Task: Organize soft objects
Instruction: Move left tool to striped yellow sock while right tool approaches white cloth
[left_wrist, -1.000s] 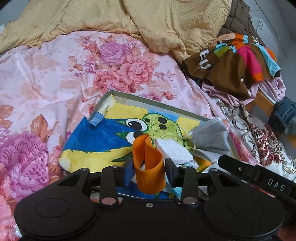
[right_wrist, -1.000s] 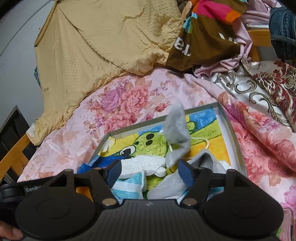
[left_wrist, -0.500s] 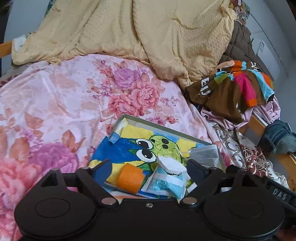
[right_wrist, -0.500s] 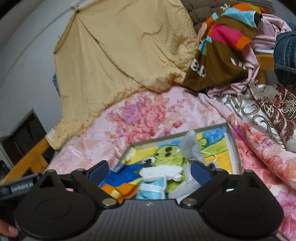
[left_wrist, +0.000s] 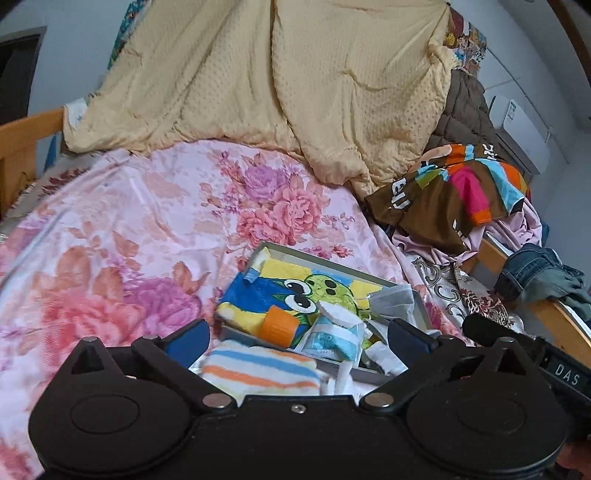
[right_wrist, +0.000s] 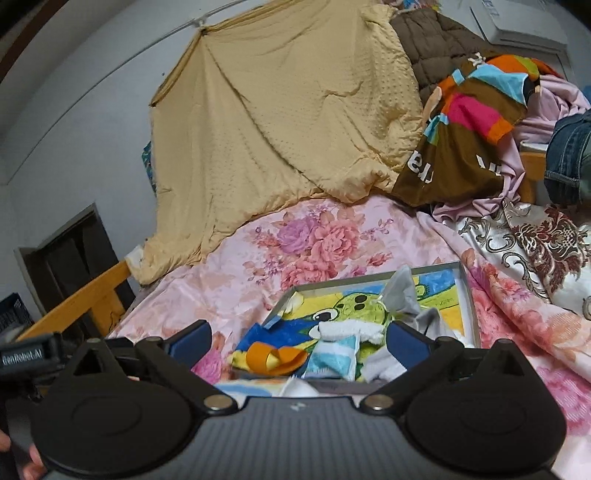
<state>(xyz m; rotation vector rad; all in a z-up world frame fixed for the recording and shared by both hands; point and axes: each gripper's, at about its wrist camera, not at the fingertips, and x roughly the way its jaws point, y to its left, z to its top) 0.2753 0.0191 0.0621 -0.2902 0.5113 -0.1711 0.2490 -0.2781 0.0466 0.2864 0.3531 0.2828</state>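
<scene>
A grey tray (left_wrist: 321, 261) with a cartoon-print bottom lies on the floral bedsheet (left_wrist: 129, 236). In it lie an orange band (left_wrist: 279, 326), a white foam piece (left_wrist: 338, 314), a blue-striped white cloth (left_wrist: 332, 341) and a grey face mask (left_wrist: 393, 301). A striped orange-blue cloth (left_wrist: 258, 369) lies in front of the tray. My left gripper (left_wrist: 297, 339) is open and empty, above the tray's near edge. My right gripper (right_wrist: 299, 339) is open and empty too. In the right wrist view the tray (right_wrist: 467, 295), the band (right_wrist: 273, 358) and the mask (right_wrist: 402, 295) show.
A yellow quilt (left_wrist: 295, 92) hangs at the back. A pile of clothes (left_wrist: 454, 188) and jeans (left_wrist: 532, 273) lie at the right. A patterned bedcover (right_wrist: 535, 251) lies right of the tray. A wooden bed rail (right_wrist: 85, 299) runs at the left.
My left gripper opened and let the orange band drop into the tray. My right gripper opened wide and the mask stayed in the tray. Both grippers pulled back and up.
</scene>
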